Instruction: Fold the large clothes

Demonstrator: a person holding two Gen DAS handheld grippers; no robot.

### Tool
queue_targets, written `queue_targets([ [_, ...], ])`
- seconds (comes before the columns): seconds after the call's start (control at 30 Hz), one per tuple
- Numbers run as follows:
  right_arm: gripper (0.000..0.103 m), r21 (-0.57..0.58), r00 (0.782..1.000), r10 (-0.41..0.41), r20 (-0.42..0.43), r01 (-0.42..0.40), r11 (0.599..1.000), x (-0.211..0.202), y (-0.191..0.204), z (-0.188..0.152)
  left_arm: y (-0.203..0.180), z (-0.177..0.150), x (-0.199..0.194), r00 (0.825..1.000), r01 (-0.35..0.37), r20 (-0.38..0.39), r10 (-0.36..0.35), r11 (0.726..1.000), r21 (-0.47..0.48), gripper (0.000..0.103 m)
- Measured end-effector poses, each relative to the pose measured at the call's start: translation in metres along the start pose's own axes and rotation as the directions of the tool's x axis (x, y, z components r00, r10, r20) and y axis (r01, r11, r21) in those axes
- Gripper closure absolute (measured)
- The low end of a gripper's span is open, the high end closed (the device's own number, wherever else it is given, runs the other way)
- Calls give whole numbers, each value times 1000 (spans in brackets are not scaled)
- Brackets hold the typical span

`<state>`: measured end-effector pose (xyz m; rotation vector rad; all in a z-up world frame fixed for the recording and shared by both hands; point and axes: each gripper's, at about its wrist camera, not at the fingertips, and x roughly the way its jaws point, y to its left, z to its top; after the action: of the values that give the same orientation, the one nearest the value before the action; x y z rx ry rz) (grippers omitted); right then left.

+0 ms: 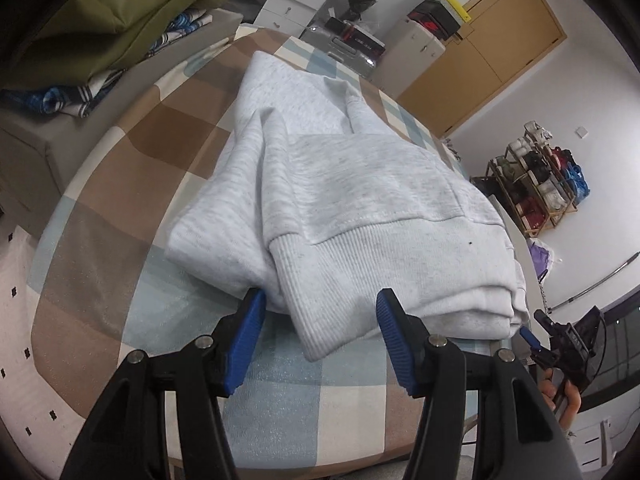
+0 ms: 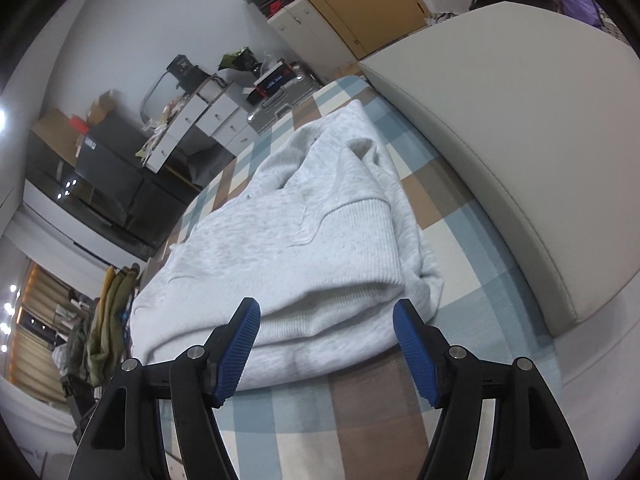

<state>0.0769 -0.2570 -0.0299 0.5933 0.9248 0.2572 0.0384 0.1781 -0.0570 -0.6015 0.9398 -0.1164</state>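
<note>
**A:** Where's the garment?

**B:** Light grey heathered sweatshirt, folded into a thick bundle, flat on the bed's checked brown, blue and cream cover. Ribbed hem band on top at the near end, with the stitched edge of a front pocket just behind it.

**A:** Left gripper?

**B:** Left gripper, black frame, blue ribbed pads, jaws spread. The near ribbed corner of the fold hangs in the gap between the tips. Pads not pressing on it. The left pad sits at the bundle's near left edge; I can't tell if it touches.

**A:** Right one?

**B:** Right gripper, same build, jaws also spread, wider than the left. The near folded edge of the bundle lies across the gap, just beyond the tips. Nothing pinched.

**A:** Both on the same side?

**B:** Yes, both at the near edge. In the left wrist view the right gripper shows low at the far right, off the bundle's right corner, with fingers of a hand on its grip.

**A:** Surroundings?

**B:** Cream padded headboard to the right of the bed. Stack of folded olive-green fabric to the far left, well apart from the sweatshirt.
</note>
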Motion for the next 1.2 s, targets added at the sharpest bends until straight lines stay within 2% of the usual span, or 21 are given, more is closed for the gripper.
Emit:
queue_targets([
  [0.03, 34, 2, 1000, -1, -6, 1, 1000, 2, -1, -1, 1, 0, 0, 1000, -2, 1, 2, 1000, -11, 51],
  [0.1, 34, 8, 1000, -6, -16, 6, 1000, 3, -4, -5, 0, -3, -3, 999, -18, 27, 18, 1000, -15, 63],
  [0.17, 33, 13, 1000, -6, -22, 7, 1000, 4, -5, -7, -2, -13, -10, 998, -47, 51, 47, 999, 0, 95],
  [0.2, 34, 16, 1000, -8, -21, 9, 1000, 3, -6, -7, -2, -14, -14, 996, -46, 71, 46, 999, 8, 96],
  [0.37, 33, 34, 1000, 2, -6, -2, 999, -3, -11, -9, -3, -11, -31, 991, 8, 133, -7, 1000, -10, 98],
  [0.53, 33, 85, 999, 45, 5, -45, 995, -5, -17, -7, -6, -2, -36, 987, 47, 151, -44, 999, -15, 98],
  [0.63, 33, 94, 995, 102, -6, -101, 990, -3, -14, -7, -7, -1, -34, 990, 24, 138, -23, 1000, -5, 98],
  [0.77, 33, 93, 994, 110, -23, -107, 990, 6, -12, -8, 0, -6, -34, 993, 9, 118, -6, 1000, -23, 99],
  [0.9, 33, 145, 990, 135, -50, -126, 981, 22, -19, -10, -9, -14, -50, 988, 5, 153, -8, 1000, 19, 100],
  [1.0, 33, 175, 983, 184, -26, -176, 969, 26, -20, -6, -12, -12, -54, 983, 22, 183, -30, 999, 45, 100],
  [1.07, 33, 183, 977, 215, 0, -211, 960, 27, -18, 0, -11, -9, -47, 984, 15, 176, -22, 999, 43, 100],
  [1.2, 33, 196, 976, 218, 6, -215, 957, 35, -14, 3, -8, -7, -32, 990, 18, 142, -23, 999, 38, 98],
])
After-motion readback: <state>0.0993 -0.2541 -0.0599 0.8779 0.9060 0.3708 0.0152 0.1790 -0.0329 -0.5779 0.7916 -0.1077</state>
